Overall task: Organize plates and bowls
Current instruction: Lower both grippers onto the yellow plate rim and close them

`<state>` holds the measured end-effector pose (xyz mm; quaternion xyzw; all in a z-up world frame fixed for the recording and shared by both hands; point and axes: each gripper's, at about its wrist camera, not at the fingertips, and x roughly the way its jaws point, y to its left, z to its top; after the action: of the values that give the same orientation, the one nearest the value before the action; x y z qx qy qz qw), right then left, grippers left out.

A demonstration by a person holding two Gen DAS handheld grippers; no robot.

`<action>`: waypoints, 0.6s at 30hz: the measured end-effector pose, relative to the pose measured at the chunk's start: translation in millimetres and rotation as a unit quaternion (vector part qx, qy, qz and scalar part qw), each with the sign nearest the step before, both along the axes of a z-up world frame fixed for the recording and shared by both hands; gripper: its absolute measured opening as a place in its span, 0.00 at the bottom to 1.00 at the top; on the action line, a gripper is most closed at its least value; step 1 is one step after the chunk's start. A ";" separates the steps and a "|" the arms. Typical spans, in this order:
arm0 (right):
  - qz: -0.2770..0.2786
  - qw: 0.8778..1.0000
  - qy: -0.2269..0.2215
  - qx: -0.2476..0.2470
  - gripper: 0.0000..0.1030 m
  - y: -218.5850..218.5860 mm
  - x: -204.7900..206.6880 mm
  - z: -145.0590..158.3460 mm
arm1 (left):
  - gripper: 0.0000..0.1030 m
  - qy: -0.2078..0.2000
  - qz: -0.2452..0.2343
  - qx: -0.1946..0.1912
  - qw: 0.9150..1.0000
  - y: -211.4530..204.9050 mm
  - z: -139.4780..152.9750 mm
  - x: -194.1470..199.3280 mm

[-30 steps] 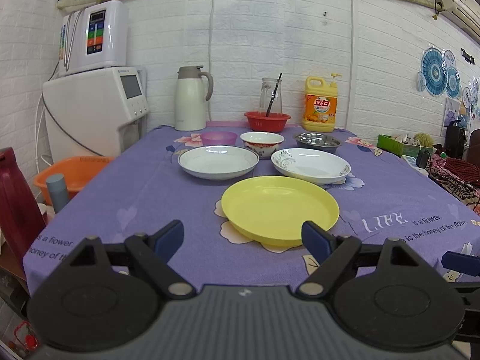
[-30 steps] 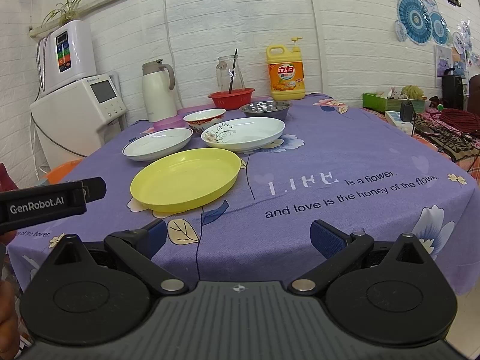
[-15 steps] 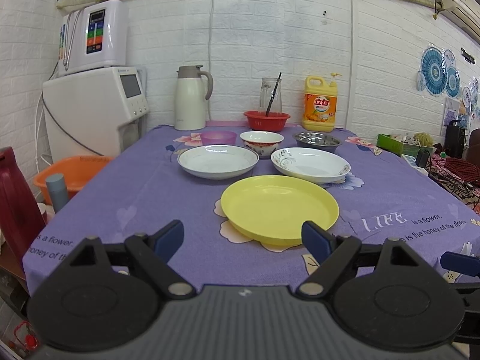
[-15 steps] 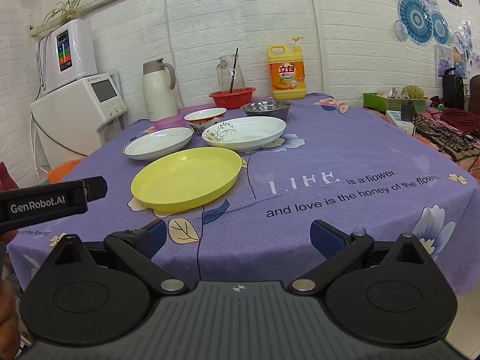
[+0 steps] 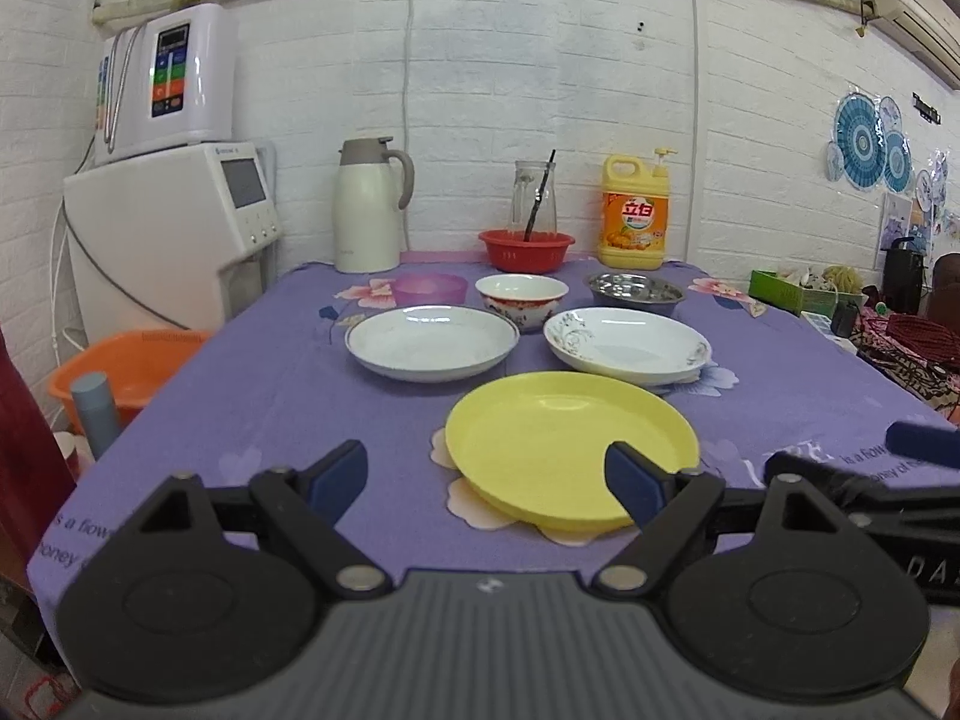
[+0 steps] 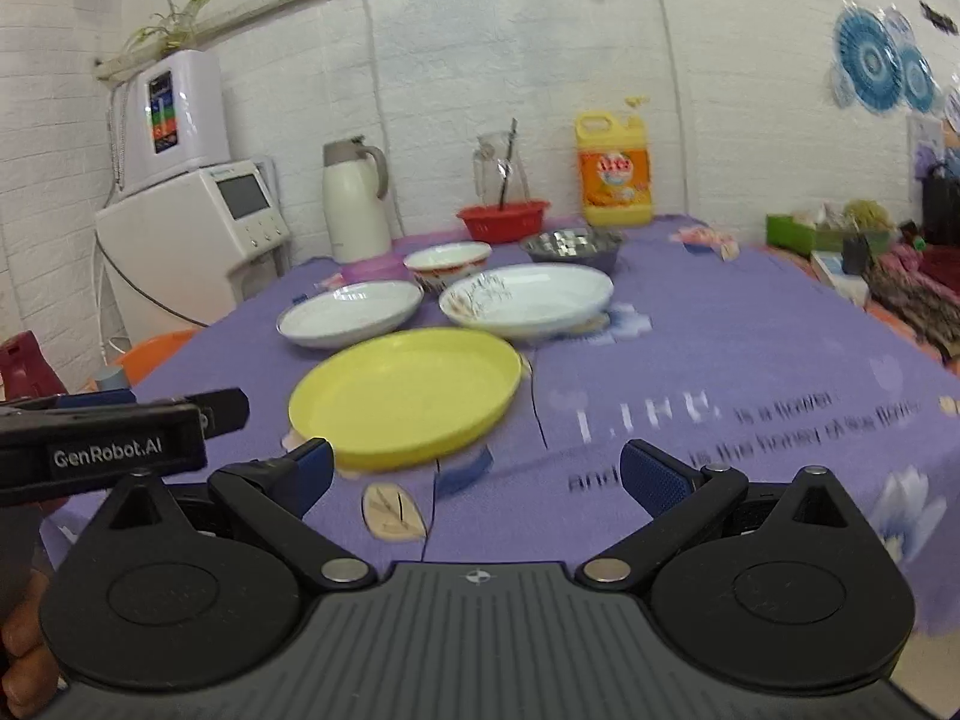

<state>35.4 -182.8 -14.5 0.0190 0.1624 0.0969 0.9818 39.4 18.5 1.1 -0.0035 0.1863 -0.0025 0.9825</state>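
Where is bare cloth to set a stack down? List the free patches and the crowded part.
Free: the right side of the tablecloth, beyond the yellow plate and patterned plate; also the left strip beside the plain white plate. Crowded: the far middle, where bowls sit close together.

A home kitchen corner: flowered purple tablecloth (image 5: 252, 396), thermos jug (image 5: 367, 207), dish soap bottle (image 5: 634, 216), water purifier (image 5: 171, 78) against white brick.

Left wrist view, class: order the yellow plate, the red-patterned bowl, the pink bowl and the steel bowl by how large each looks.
1. yellow plate, clearly largest, though it is also nearest the camera.
2. steel bowl and red-patterned bowl: look alike, not ranked.
3. pink bowl, smallest-looking.
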 end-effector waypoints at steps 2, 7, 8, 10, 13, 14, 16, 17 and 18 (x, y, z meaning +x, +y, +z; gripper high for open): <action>-0.007 0.999 -0.021 -0.042 1.00 4.4 20.4 0.0 | 0.83 0.023 0.014 0.002 1.000 9.1 -5.8 23.4; 0.024 0.999 0.044 -0.019 1.00 -1.9 79.4 -11.1 | 0.82 0.106 0.009 -0.035 0.994 27.5 -22.9 77.2; 0.027 0.998 0.058 -0.008 1.00 -3.6 89.2 -12.4 | 0.82 0.112 0.001 -0.047 0.993 28.4 -23.3 84.7; 0.031 0.996 0.080 0.001 1.00 -3.1 106.7 -14.4 | 0.82 0.121 -0.020 -0.058 0.991 24.6 -23.0 99.3; 0.035 0.994 0.103 -0.015 1.00 5.0 125.9 -17.5 | 0.82 0.137 -0.034 -0.058 0.988 20.3 -25.9 124.4; 0.035 0.993 0.111 -0.021 1.00 7.1 132.3 -19.0 | 0.82 0.145 -0.037 -0.056 0.987 18.7 -27.5 131.6; 0.038 0.991 0.129 -0.028 1.00 8.7 144.5 -22.8 | 0.82 0.157 -0.038 -0.060 0.985 20.8 -29.9 143.8; 0.039 0.990 0.135 -0.028 1.00 9.5 147.9 -24.3 | 0.82 0.163 -0.038 -0.063 0.984 23.1 -31.3 150.5; 0.040 0.988 0.146 -0.028 1.00 7.8 154.7 -26.9 | 0.82 0.169 -0.037 -0.067 0.983 24.9 -32.8 154.8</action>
<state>190.1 -175.0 -41.4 -0.0016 0.3071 0.1278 0.9431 194.2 43.4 -31.7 -0.0631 0.3490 -0.0510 0.9336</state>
